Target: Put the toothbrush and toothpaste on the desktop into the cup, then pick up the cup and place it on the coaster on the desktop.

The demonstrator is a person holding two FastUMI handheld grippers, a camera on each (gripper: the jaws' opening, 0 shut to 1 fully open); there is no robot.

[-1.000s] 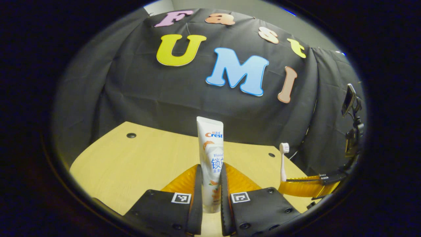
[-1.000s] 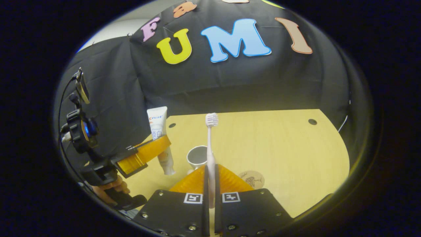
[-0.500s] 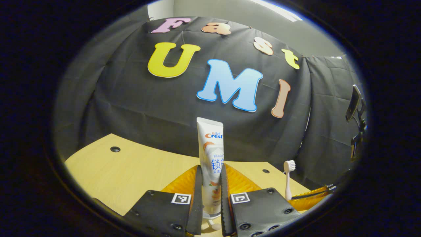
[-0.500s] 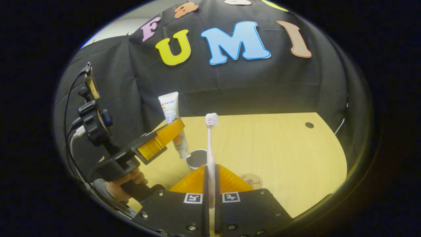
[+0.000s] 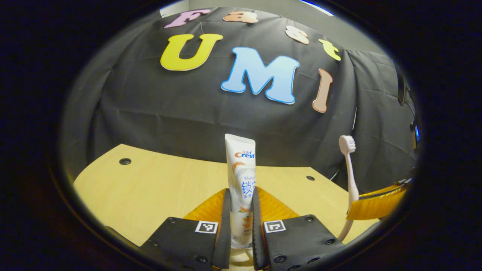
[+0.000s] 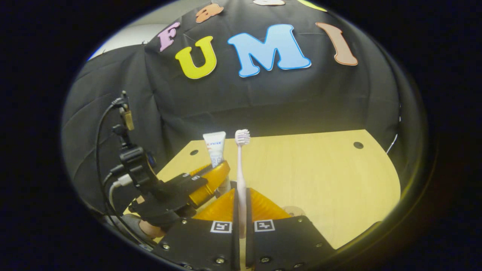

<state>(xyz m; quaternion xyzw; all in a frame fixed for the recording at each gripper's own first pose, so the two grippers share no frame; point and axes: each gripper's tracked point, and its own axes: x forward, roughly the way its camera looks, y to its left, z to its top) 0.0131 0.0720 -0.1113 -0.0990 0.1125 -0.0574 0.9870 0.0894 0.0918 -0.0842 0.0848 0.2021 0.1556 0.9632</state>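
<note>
Black cloth walls in the booth behind a pale wooden desktop with small dark holes near its back edge.

At the middle of the left gripper view, the white toothpaste tube with orange print stands upright, crimped end up, clamped between both fingers of the left gripper. The right gripper view shows this tube just left of the toothbrush, with the left gripper around its lower part and a person's hand below, gripping the handle. Something pale and rounded sits below the tube's bottom end in the left gripper view; whether it is the cup cannot be told.

The slim white toothbrush with pale bristles stands head up, its handle pinched between both fingers of the right gripper. In the left gripper view the toothbrush rises at the right, held by the right gripper.

A sliver of the round brown coaster lies on the desktop just right of the right gripper's fingers.
</note>
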